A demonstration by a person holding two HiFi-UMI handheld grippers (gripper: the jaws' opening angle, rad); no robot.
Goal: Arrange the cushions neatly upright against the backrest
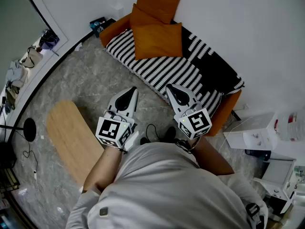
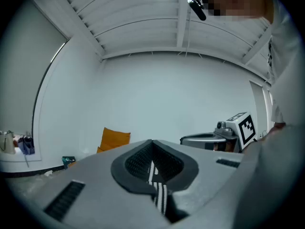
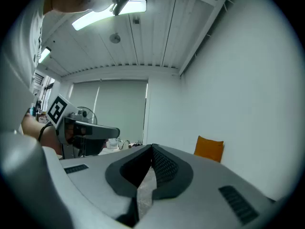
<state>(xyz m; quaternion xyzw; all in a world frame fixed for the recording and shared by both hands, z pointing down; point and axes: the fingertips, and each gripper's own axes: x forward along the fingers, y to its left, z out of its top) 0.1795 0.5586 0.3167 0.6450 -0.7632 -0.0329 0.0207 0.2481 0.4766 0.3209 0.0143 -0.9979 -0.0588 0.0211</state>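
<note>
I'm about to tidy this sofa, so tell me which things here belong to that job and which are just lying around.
For the job: orange cushions, striped sofa, left tool, right tool, both shut and empty.
Just lying about: wooden table, blue box, white equipment.

The left tool [image 1: 131, 89] and the right tool [image 1: 169, 87] sit level, side by side ahead of the person's chest, tips angled slightly toward each other. The jaws of both tools are pressed together with nothing between them. The 2 forearms [image 1: 102, 168] are bent at the elbows.
</note>
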